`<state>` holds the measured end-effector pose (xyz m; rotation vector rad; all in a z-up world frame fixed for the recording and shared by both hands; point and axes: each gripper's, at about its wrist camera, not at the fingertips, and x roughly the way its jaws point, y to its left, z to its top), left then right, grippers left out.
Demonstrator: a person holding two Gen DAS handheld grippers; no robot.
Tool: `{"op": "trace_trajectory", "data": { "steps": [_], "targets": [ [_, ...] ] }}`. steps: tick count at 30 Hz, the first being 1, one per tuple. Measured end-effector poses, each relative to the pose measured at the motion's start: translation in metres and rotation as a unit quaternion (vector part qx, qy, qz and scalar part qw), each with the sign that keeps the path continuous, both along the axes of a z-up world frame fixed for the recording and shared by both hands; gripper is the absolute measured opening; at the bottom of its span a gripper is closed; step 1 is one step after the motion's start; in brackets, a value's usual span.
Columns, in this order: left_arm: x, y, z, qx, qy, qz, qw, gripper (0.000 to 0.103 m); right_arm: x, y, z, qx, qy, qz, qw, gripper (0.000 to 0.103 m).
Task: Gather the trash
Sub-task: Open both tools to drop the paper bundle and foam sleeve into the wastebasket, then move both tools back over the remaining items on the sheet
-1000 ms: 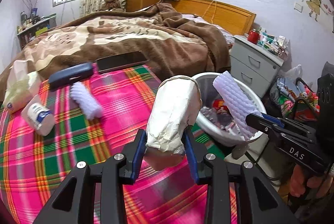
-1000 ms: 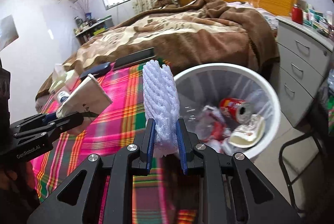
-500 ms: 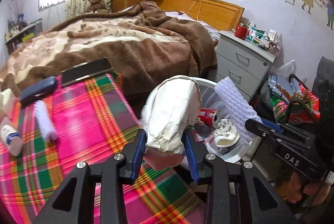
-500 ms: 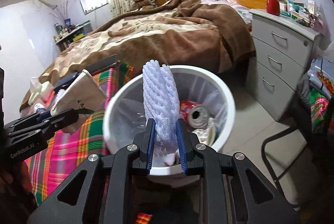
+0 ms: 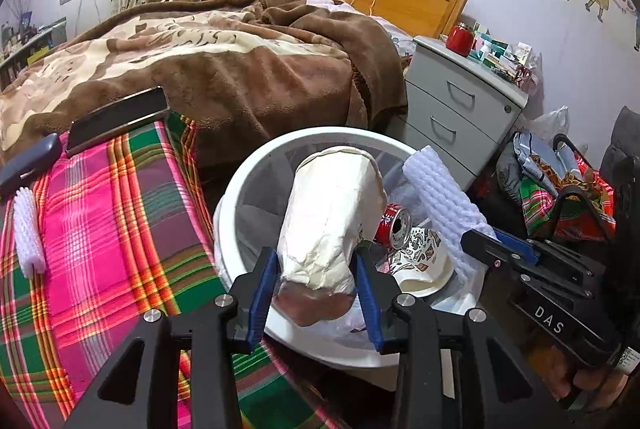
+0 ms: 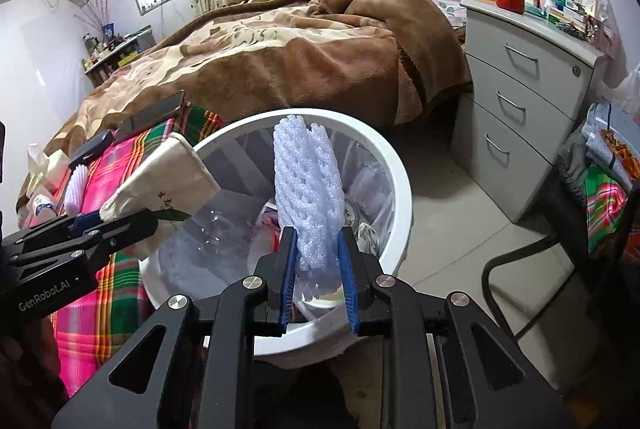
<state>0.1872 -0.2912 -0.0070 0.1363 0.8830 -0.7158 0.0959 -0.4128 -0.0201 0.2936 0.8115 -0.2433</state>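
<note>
My left gripper (image 5: 316, 269) is shut on a crumpled white paper cup (image 5: 328, 221) and holds it over the white trash bin (image 5: 240, 189). My right gripper (image 6: 316, 249) is shut on a white foam net sleeve (image 6: 306, 181), also over the bin (image 6: 400, 189). The bin holds a red can (image 5: 394, 225), a patterned paper cup (image 5: 420, 261) and other scraps. The sleeve also shows in the left wrist view (image 5: 440, 201), and the cup in the right wrist view (image 6: 160, 185). A second foam sleeve (image 5: 28, 233) lies on the plaid cloth (image 5: 112, 229).
The bed with a brown blanket (image 5: 240, 61) is behind the bin. A grey drawer unit (image 5: 460, 109) stands to the right. A black phone (image 5: 116, 117) and a dark case (image 5: 28, 161) lie on the cloth. A chair with clothes (image 6: 600, 209) is at the right.
Both grippers have moved right from over the plaid cloth to over the bin, each still holding its item. The bin now sits right under both.
</note>
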Motion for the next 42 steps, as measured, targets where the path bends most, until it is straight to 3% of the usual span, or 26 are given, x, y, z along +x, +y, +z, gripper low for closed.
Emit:
{"op": "trace_trajectory", "data": {
  "steps": [4, 7, 9, 11, 30, 42],
  "targets": [
    [0.001, 0.000, 0.000, -0.002, -0.003, 0.007, 1.0000, 0.055, 0.002, -0.005, -0.003, 0.004, 0.005, 0.001, 1.000, 0.023],
    [-0.004, 0.001, 0.005, -0.008, -0.016, 0.005, 0.9998, 0.058, 0.001, -0.004, -0.003, 0.005, 0.005, 0.006, 1.000, 0.026],
    [-0.005, 0.003, 0.006, -0.005, -0.017, 0.007, 0.9998, 0.065, 0.001, -0.002, -0.002, 0.003, 0.006, 0.006, 1.000, 0.038],
    [-0.005, 0.006, 0.008, -0.009, -0.017, 0.011, 0.9998, 0.065, 0.001, -0.002, -0.001, 0.004, 0.002, 0.006, 1.000, 0.048],
    [-0.017, 0.046, 0.024, -0.025, -0.028, 0.035, 0.9987, 0.065, -0.005, 0.015, 0.010, 0.006, -0.015, 0.009, 1.000, 0.048],
    [-0.026, 0.096, 0.036, -0.032, -0.040, 0.075, 0.9958, 0.065, -0.001, 0.041, 0.021, 0.005, -0.035, 0.036, 0.999, 0.048]
  ]
}}
